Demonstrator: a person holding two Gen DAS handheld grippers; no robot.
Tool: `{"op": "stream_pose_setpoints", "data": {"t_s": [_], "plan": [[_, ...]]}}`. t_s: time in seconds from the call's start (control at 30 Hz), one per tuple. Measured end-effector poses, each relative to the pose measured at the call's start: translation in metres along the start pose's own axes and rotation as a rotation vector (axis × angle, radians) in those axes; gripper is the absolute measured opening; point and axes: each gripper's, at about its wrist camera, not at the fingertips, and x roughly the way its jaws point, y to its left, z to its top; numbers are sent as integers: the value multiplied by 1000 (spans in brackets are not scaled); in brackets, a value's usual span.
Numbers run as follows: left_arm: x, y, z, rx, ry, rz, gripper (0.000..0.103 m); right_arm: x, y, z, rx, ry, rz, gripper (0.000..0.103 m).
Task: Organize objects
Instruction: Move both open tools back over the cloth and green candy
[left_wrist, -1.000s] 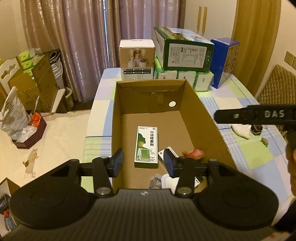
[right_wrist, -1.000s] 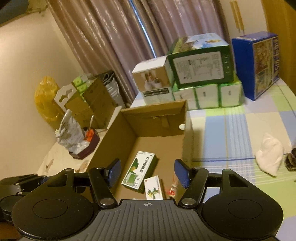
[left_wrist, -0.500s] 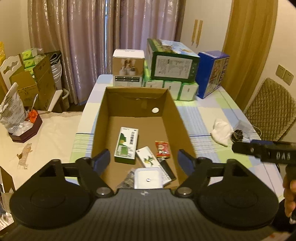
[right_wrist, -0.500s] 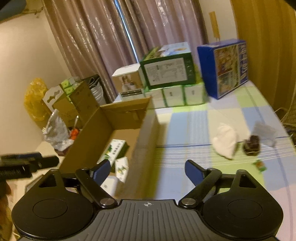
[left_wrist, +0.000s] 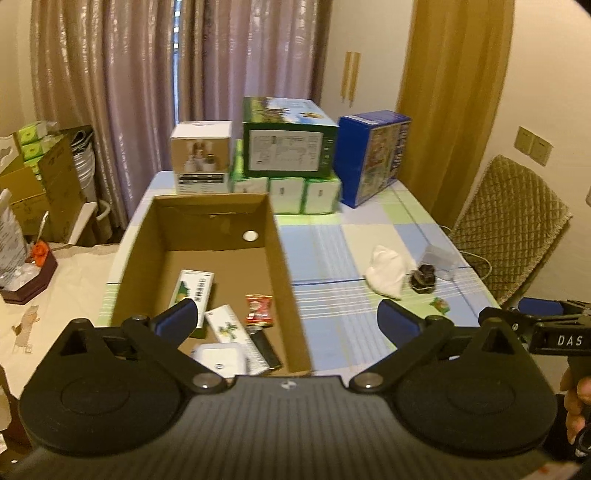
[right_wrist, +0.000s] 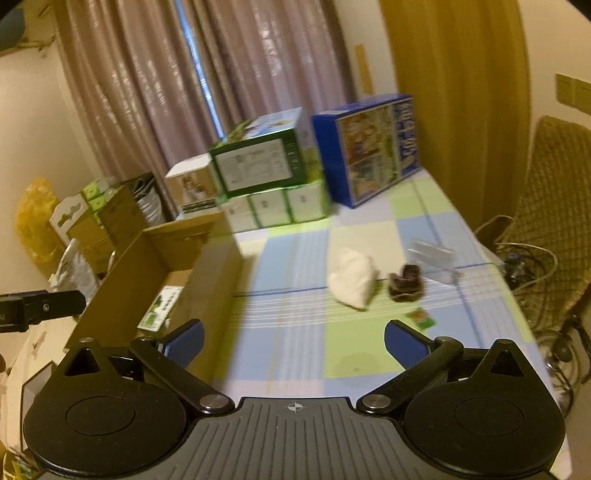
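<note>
An open cardboard box (left_wrist: 280, 258) (right_wrist: 218, 273) stands on the left of the checked table. Inside lie a green-and-white medicine box (left_wrist: 192, 291) (right_wrist: 160, 308), a second white box (left_wrist: 236, 336), a red sachet (left_wrist: 259, 304) and a white case (left_wrist: 221, 357). On the cloth to the right rest a white pouch (left_wrist: 386, 275) (right_wrist: 352, 282), a dark brown lump (left_wrist: 424, 281) (right_wrist: 404, 284), a clear plastic piece (right_wrist: 432, 258) and a small green packet (left_wrist: 439, 305) (right_wrist: 421, 318). My left gripper (left_wrist: 286, 319) is open over the box's near right corner. My right gripper (right_wrist: 293, 338) is open above the cloth, empty.
Stacked cartons (left_wrist: 288, 147) and a blue box (left_wrist: 373, 155) (right_wrist: 369, 147) line the table's far edge. A padded chair (left_wrist: 509, 221) (right_wrist: 550, 221) with cables stands at the right. More cardboard boxes (left_wrist: 40, 184) and clutter sit on the left.
Both grippers have opened wider and pulled back and to the right. The right gripper's view has swung from the box to the loose items on the cloth.
</note>
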Motion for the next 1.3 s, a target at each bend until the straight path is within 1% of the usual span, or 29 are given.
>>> {"op": "stream_pose_setpoints", "data": {"t_s": [0.2,0.33,0.63,0.8,1.07,1.23,1.3], "plan": [[7,-29,-1,28,2,-35,102,-15,-34,0,53,-21,-46,101],[15,-44,-3,50,20,-46,102,-22,-50,-2,71,-26,-67,101],[27,-71,-4,76,32,-78,102,-27,-86,-9,109,-27,-130,101],[42,-89,-6,94,40,-96,102,-29,-107,-13,128,-28,-165,101],[79,-118,-9,125,63,-107,102,-14,-131,-15,141,-27,-195,101],[108,-135,-12,145,82,-116,102,7,-142,-17,100,-13,-215,101],[120,-141,-13,150,91,-123,102,17,-147,-19,103,-7,-212,101]]}}
